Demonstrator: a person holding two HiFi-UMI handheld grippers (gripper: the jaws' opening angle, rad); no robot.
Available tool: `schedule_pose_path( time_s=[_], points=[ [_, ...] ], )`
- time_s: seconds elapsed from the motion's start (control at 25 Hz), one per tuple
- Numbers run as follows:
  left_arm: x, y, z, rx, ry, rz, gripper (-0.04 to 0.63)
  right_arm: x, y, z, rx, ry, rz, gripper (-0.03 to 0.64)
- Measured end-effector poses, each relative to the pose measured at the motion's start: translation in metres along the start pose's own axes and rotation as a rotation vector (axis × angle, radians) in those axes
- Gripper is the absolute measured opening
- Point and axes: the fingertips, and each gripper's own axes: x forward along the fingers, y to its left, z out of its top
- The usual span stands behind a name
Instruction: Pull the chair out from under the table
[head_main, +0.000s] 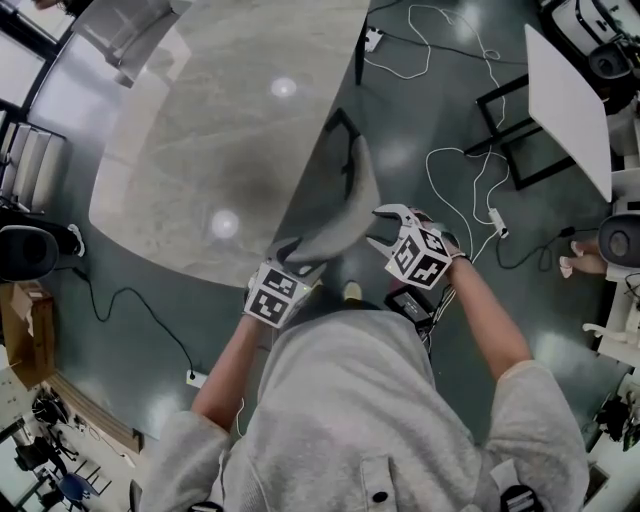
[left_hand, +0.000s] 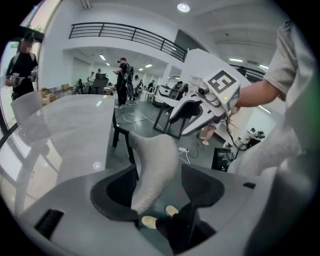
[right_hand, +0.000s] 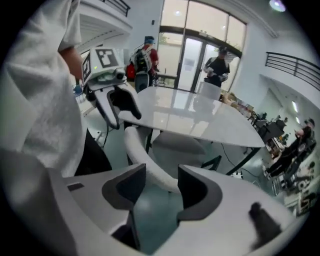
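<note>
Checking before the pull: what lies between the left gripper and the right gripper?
The curved grey fabric chair back, its ends within the open left gripper and right gripper; the head view shows it.

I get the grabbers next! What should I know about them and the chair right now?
The left gripper is open, with the chair's backrest between its jaws but not clamped.
The right gripper is open too, straddling the same backrest further along.
The chair's seat sits tucked under the table.
Done: both grippers are lined up on the backrest.
Left to do: close both, then pull the chair out.
</note>
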Motion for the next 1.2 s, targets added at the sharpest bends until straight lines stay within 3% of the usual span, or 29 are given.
schedule_pose_path(
  time_s=[0.2,0.36,0.52,0.76,0.96,1.2],
  points=[
    [0.032,0.000,-0.018,0.104,0.100,-0.058,0.285,0.044,0.015,-0.033,-0.328,0.202,0.111,0.215],
    [0.055,-0.004,-0.032,0.185,0.195,-0.118,0.288,0.074,0.016,-0.039,-0.492,0.257,0.180,0.215],
    [0.075,-0.005,-0.046,0.229,0.280,-0.162,0.288,0.096,0.022,-0.045,-0.533,0.274,0.274,0.215],
    [0.096,-0.007,-0.064,0.350,0.426,-0.213,0.284,0.114,0.018,-0.057,-0.682,0.339,0.252,0.212],
    [0.098,-0.010,-0.069,0.393,0.447,-0.278,0.254,0.120,0.020,-0.060,-0.745,0.321,0.259,0.192],
    [0.102,-0.015,-0.067,0.399,0.421,-0.249,0.229,0.118,0.021,-0.063,-0.809,0.280,0.220,0.135]
  ],
)
